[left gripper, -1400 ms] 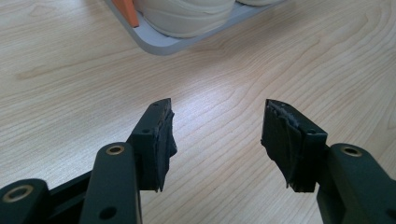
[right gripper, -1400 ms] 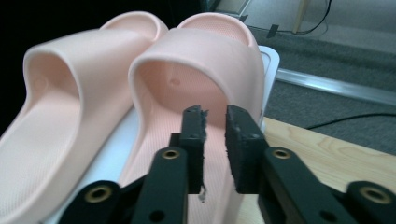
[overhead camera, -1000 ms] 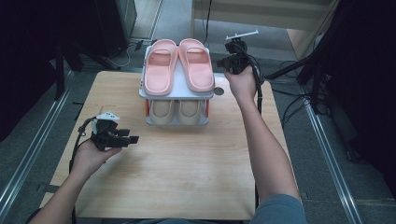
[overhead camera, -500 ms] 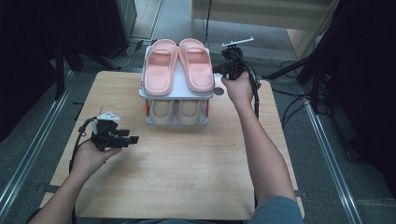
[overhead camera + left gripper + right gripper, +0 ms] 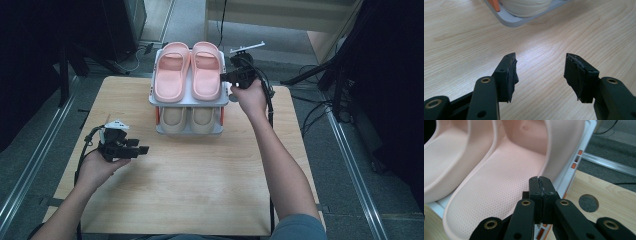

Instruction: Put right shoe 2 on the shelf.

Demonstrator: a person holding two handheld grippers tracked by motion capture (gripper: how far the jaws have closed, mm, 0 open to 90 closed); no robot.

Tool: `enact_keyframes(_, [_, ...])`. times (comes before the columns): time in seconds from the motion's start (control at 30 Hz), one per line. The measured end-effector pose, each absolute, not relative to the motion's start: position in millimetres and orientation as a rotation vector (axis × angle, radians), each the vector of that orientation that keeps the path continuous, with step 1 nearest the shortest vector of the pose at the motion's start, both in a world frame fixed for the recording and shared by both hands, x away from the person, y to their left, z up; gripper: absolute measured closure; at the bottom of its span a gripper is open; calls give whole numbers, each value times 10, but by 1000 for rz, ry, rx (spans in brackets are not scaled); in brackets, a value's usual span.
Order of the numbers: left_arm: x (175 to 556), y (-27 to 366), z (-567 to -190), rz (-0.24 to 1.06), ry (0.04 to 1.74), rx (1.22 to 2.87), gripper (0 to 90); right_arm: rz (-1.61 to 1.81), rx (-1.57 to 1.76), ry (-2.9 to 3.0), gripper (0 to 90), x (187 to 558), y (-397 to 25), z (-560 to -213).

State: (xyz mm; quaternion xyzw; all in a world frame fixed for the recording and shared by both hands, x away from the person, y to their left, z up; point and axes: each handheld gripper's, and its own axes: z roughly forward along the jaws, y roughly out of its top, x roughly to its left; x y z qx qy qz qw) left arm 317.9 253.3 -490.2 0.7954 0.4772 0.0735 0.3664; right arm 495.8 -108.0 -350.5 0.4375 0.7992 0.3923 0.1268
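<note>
right tool (image 5: pixel 223 76) moved in beside pink slipper (image 5: pixel 206 70), jaws closed, empty; slipper lengthwise, toe away.

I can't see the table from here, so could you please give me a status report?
Right tool shut, empty, at the right pink slipper on the rack. Left tool open over bare table. Nothing blocking.

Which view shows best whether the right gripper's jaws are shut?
The right gripper view: the right gripper has its two black jaws pressed together with no gap and nothing between them, above the heel of the pink slipper. In the high view that gripper is small and dark beside the rack, so its jaws cannot be read.
</note>
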Motion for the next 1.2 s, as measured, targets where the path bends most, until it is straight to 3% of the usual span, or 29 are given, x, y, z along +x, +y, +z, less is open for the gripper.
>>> enact_keyframes(0.63, [3243, 2478, -4900, 185, 1211, 2047, 433, 1232, 1254, 2318, 882, 4793, -1099, -3547])
enact_keyframes(1.2, [3340, 2442, -4889, 172, 1199, 2045, 433, 1321, 1185, 2324, 856, 4302, -1359, -3569])
